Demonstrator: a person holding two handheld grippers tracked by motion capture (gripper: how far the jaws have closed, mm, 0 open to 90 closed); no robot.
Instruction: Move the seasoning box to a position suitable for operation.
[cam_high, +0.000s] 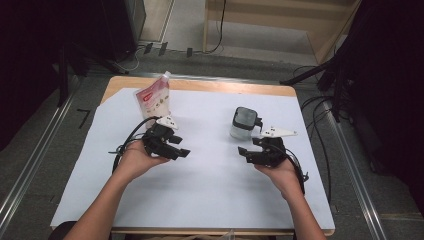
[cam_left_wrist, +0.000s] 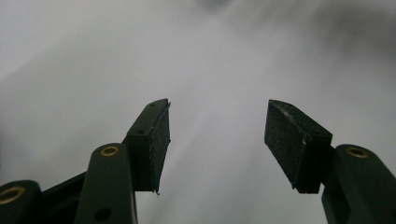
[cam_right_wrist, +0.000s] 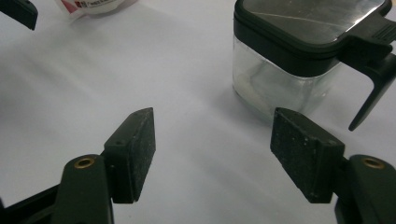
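Observation:
A white and red stand-up pouch (cam_high: 151, 100) stands at the back left of the white sheet (cam_high: 210, 190). To its right stands a clear jar with a black lid and side handle (cam_high: 244, 122). My left gripper (cam_high: 179, 147) hovers just in front of the pouch, open and empty, jaws pointing right. In its own view the left gripper (cam_left_wrist: 217, 116) faces bare white sheet. My right gripper (cam_high: 246, 152) is open and empty in front of the jar, jaws pointing left. In the right gripper view, the jar (cam_right_wrist: 289, 60) sits just beyond the right gripper (cam_right_wrist: 212, 126), and the pouch's base (cam_right_wrist: 98, 4) shows at the top.
The sheet covers a wooden table (cam_high: 200, 84) whose back edge shows behind the pouch. Cables (cam_high: 320, 125) trail off the right side, with dark stands and floor rails around the table. A jaw of the left gripper (cam_right_wrist: 18, 11) shows at the top left of the right gripper view.

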